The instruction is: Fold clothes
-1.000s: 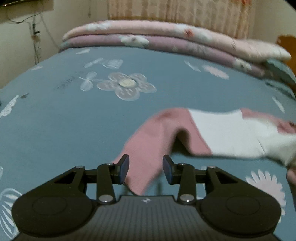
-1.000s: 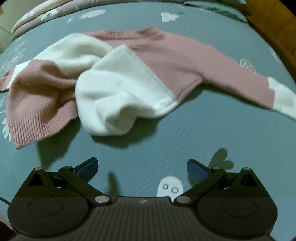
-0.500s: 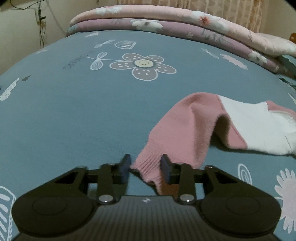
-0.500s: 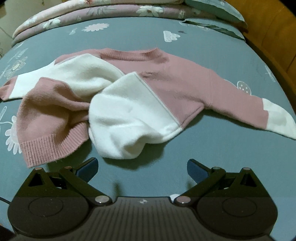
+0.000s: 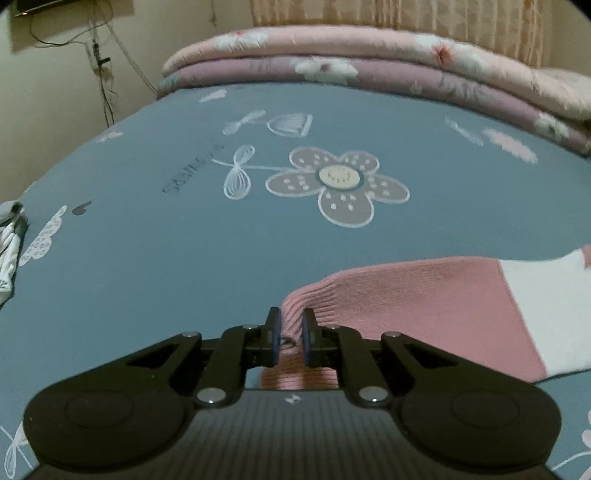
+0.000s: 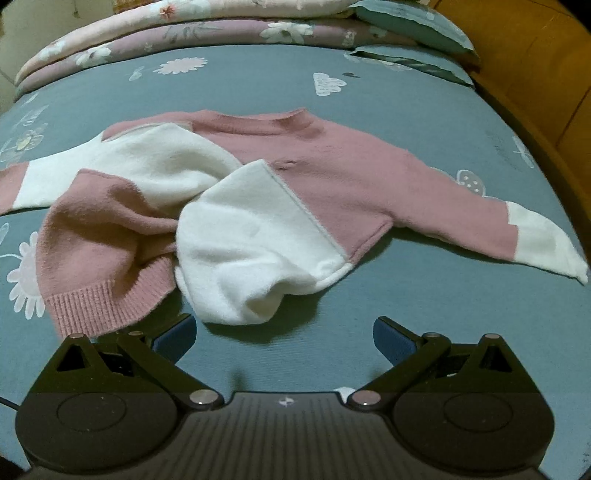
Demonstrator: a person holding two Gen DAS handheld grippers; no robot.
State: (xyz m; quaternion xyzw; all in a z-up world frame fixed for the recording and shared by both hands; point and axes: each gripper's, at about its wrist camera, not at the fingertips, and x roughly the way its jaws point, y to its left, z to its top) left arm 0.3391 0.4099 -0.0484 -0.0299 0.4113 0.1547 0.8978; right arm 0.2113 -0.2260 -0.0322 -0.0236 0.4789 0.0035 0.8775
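Observation:
A pink and white knit sweater (image 6: pixel 325 177) lies crumpled on the blue flowered bed sheet (image 6: pixel 424 325). Its body is bunched in the middle and one sleeve stretches out to the right, ending in a white cuff (image 6: pixel 546 247). In the left wrist view my left gripper (image 5: pixel 291 328) is shut on the ribbed pink cuff of the other sleeve (image 5: pixel 406 306), which runs away to the right. My right gripper (image 6: pixel 284 336) is open and empty, just in front of the sweater's bunched white hem.
Folded pink and purple quilts (image 5: pixel 369 62) lie along the head of the bed, with teal pillows (image 6: pixel 413 26) beside them. A white cloth (image 5: pixel 9 251) lies at the left edge. An orange wooden board (image 6: pixel 535 55) borders the bed on the right.
My left gripper has closed on the pink sleeve cuff and drawn the sleeve out to the left. My right gripper has come closer to the sweater's hem, still open.

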